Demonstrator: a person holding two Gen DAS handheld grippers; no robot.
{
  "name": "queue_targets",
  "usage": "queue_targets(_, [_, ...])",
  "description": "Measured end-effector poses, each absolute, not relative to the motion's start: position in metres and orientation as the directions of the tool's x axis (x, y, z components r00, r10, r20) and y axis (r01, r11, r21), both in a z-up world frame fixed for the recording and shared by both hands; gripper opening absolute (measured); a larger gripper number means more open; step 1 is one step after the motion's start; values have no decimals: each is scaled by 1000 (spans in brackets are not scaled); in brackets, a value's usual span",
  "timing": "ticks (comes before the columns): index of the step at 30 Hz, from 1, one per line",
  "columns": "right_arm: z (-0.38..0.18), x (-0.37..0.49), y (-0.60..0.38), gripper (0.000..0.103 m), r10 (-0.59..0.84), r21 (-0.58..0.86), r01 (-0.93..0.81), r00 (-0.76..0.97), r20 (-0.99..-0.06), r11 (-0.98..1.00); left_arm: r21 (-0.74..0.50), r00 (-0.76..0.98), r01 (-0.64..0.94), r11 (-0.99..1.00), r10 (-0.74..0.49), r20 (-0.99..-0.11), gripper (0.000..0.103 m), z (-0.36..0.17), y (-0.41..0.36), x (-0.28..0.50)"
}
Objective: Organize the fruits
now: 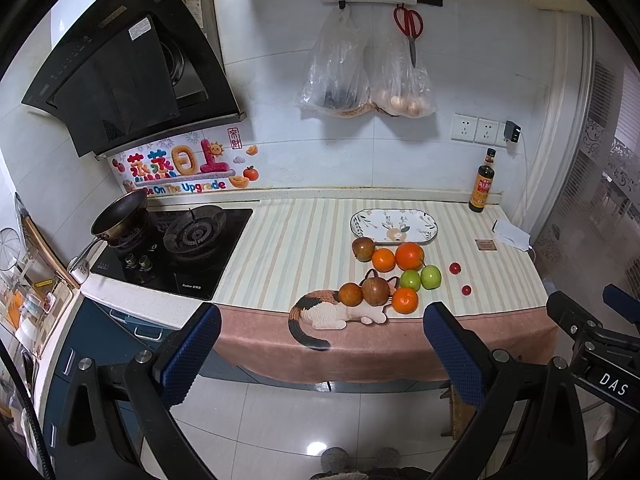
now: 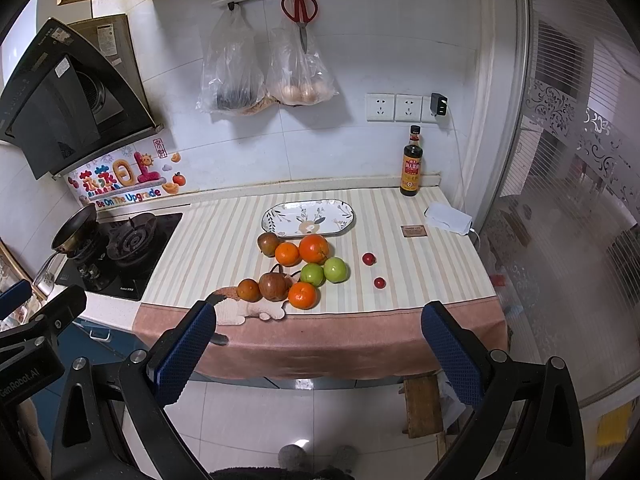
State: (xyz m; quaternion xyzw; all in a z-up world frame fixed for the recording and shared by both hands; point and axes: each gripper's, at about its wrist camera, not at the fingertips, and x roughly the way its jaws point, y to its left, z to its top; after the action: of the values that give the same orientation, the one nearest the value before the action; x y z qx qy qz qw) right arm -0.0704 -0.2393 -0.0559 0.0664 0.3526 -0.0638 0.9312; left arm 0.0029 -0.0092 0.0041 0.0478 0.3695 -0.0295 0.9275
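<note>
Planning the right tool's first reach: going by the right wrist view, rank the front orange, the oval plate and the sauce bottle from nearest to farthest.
1. Front orange, by the cloth's near edge.
2. Oval plate, empty, behind the fruit cluster.
3. Sauce bottle, at the back wall, right.
The right tool is open.

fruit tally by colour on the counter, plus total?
Orange fruit: 4
Green fruit: 2
Reddish-brown fruit: 2
Small red fruit: 2
Total: 10
</note>
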Motion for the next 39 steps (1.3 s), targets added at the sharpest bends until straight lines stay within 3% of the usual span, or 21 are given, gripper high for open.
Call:
queue_targets(9, [-54, -70, -238, 103, -70, 88, 171, 744, -664, 981, 60, 719, 91, 994, -24, -694, 103, 4, 1, 3])
queue_targets(17, [-72, -49, -242, 103, 6, 228, 198, 742, -670, 953, 73, 731, 48, 996, 15, -682, 103, -21, 18, 39])
queue_targets(22, [-107, -5, -250, 103, 34, 277, 244, 690, -723, 929, 91, 685, 28, 996, 47, -727, 103, -62, 29, 92])
queue_targets(31, [-193, 108, -277, 103, 110, 301, 273, 546, -831, 914, 44, 379, 72, 996, 14, -925, 103, -175, 13, 208])
queue_targets(39, [-284, 251, -317, 103, 256, 370, 245, 395, -882, 896, 0, 172, -2, 1000, 0, -985, 103, -246, -16, 319])
